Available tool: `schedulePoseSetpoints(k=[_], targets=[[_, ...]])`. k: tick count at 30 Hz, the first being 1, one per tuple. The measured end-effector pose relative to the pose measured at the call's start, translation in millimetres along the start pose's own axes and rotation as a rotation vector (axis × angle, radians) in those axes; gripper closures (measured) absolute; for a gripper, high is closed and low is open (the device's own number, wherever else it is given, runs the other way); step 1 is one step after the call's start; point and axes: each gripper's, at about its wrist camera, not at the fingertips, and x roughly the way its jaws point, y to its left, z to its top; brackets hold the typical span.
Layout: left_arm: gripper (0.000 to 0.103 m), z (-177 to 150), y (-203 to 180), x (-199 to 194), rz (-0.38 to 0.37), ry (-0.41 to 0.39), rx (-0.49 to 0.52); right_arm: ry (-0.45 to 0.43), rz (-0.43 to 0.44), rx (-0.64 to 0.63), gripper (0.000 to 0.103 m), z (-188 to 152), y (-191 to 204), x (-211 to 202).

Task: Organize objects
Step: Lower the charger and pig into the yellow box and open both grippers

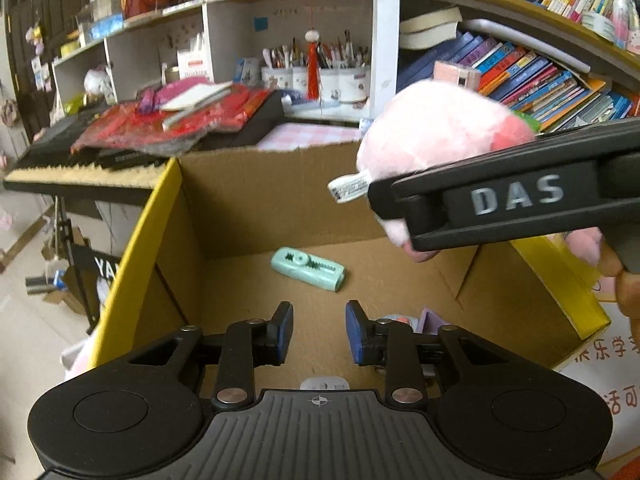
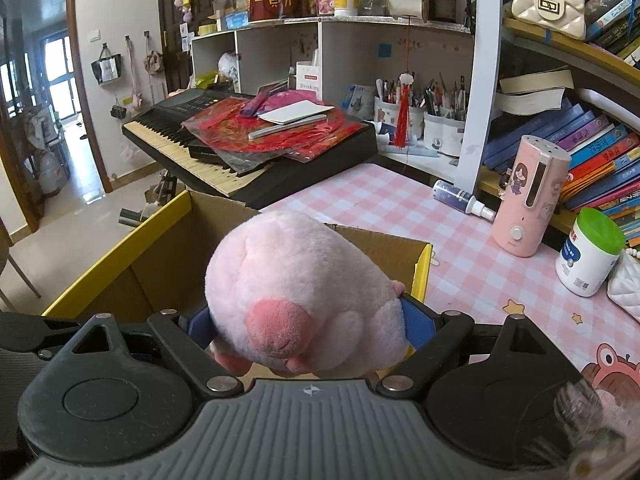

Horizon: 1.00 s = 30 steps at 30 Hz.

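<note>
A pink plush toy (image 2: pixel 296 284) is clamped between the blue pads of my right gripper (image 2: pixel 308 326), held above an open cardboard box (image 2: pixel 160 256) with yellow flaps. In the left wrist view the same plush (image 1: pixel 432 128) hangs over the box's right side, with the right gripper's black finger (image 1: pixel 520 200) across it. My left gripper (image 1: pixel 319 330) is open and empty, pointing down into the box (image 1: pixel 256 196). A mint green plastic toy (image 1: pixel 307 269) lies on the box floor. A small purple and pink object (image 1: pixel 430 320) lies behind the left gripper's right finger, partly hidden.
An electronic keyboard (image 2: pixel 224 140) covered with red packets stands behind the box. A desk with a pink checked cloth (image 2: pixel 400 208) holds a pink humidifier (image 2: pixel 528 196), a spray bottle (image 2: pixel 460 196) and a green-lidded tub (image 2: pixel 590 252). Shelves of books (image 2: pixel 592 152) and pen cups (image 2: pixel 416 116) stand behind.
</note>
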Motion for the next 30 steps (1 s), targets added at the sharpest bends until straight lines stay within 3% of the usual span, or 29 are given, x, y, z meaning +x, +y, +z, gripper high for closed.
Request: schedulePoseSetpoints(k=[9, 12, 18, 24, 30], targets=[[0.031, 0, -1, -42, 0.028, -0.147, 0.035, -0.005, 0.022, -0.015, 0.014, 7, 4, 7], [0.026, -4, 1, -51, 0.048, -0.163, 0.029, 0.009, 0.031, -0.036, 0.014, 11, 10, 13], [0.024, -12, 11, -62, 0.079, -0.157, -0.017, 0.08, 0.068, -0.113, 0.013, 17, 27, 33], [0.023, -20, 15, -71, 0.092, -0.157, -0.027, 0.299, 0.152, -0.179, 0.013, 13, 37, 73], [0.021, -25, 21, -78, 0.108, -0.162, -0.049, 0.303, 0.144, -0.23, 0.009, 10, 48, 72]])
